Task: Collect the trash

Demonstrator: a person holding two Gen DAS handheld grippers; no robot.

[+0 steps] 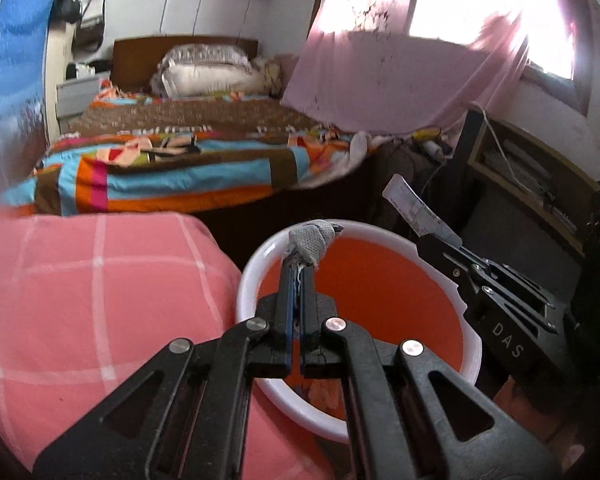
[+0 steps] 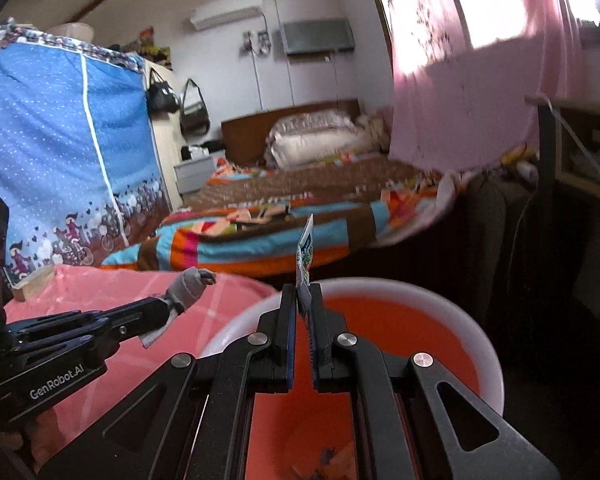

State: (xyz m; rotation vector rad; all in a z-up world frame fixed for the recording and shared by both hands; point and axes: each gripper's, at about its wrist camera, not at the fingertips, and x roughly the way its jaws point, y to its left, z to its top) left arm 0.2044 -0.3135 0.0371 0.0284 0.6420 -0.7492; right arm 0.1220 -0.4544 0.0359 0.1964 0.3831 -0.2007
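Left wrist view shows my left gripper (image 1: 299,270) clamped on a crumpled grey rag (image 1: 311,242) over the white-rimmed red bin (image 1: 470,344), while my right gripper (image 2: 302,294) pinches a printed wrapper (image 2: 305,254) above the same bin.

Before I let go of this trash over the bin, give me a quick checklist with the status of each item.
1. Left gripper shut on the grey wad: ok.
2. Right gripper shut on the printed wrapper: ok.
3. Bin open, no lid: ok.
4. Grey wad inside the rim: cannot tell, it looks near the far edge.
5. Wrapper over the opening: cannot tell, it looks near the far rim.
6. Grippers apart from each other: ok.
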